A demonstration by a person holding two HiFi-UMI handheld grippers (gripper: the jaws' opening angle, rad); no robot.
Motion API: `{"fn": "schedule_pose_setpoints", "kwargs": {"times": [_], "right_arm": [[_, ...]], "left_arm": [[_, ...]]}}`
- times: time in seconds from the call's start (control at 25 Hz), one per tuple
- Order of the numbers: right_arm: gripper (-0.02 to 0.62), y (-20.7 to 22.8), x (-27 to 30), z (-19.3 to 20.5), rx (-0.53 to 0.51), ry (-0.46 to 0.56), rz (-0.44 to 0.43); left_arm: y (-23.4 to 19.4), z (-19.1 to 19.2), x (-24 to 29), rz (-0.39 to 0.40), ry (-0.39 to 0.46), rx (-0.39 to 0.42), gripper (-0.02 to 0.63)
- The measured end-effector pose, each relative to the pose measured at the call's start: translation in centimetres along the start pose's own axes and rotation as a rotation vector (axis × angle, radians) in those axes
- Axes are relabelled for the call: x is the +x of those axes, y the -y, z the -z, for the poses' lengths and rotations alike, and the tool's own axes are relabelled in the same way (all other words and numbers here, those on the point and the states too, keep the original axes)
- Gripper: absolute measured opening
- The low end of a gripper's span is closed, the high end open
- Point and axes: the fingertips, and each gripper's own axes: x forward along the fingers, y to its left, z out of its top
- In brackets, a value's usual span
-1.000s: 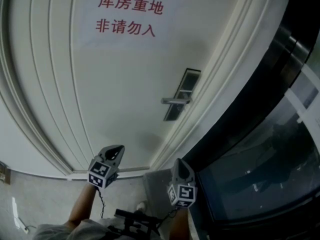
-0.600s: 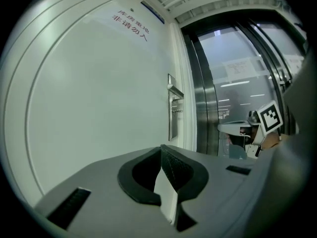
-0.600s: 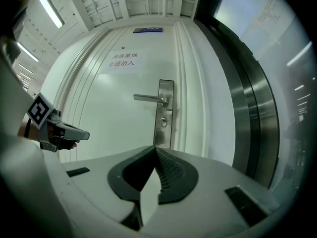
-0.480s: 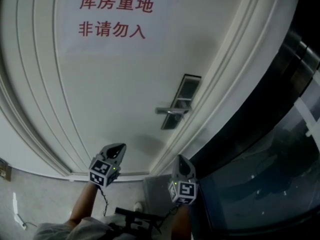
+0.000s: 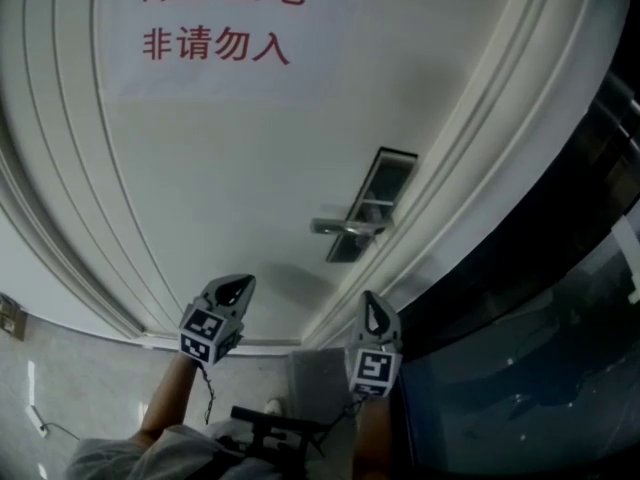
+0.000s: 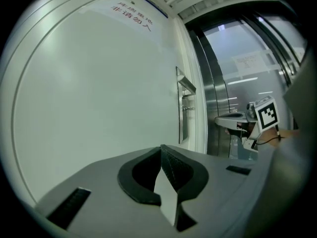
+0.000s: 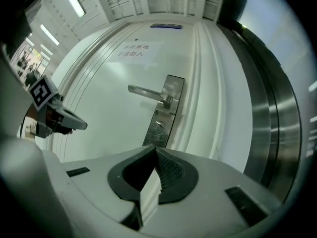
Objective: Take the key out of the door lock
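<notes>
Red characters (image 5: 218,16) "库房重地 非请勿入" head the white door (image 5: 230,168) above its lock (image 5: 370,204).

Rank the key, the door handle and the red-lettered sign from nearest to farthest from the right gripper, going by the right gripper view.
1. key, low down, straight ahead of the jaws.
2. door handle, just above it, lever pointing left.
3. red-lettered sign, highest up.
</notes>
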Motion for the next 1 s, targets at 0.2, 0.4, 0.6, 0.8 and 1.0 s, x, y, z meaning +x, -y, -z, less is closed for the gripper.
{"fn": "schedule_pose_setpoints", "kwargs": {"times": [0.2, 0.4, 0.6, 0.8, 1.0], "right_arm": [[0.018, 0.0, 2.6, -1.1, -0.244, -0.011, -0.022], [0.109, 0.3, 4.8, -2.4, -0.426, -0.004, -0.04], [0.119, 0.5, 6.4, -4.0, -0.523, 0.013, -0.039], [0.155, 0.6, 7.7, -4.2, -0.566, 0.017, -0.053], [0.156, 0.6, 8.2, -4.8, -0.572, 0.031, -0.052]], "left_arm": [[-1.1, -0.3, 0.5, -0.045, 0.007, -0.01, 0.007], [-1.7, -0.4, 0.7, -0.073, 0.011, -0.019, 0.006], [-2.4, -0.3, 0.5, -0.1, 0.012, -0.024, 0.007], [-3.2, -0.5, 0.0, -0.127, 0.019, -0.033, 0.006], [-3.8, -0.6, -0.4, -0.145, 0.022, -0.035, 0.007]]}}
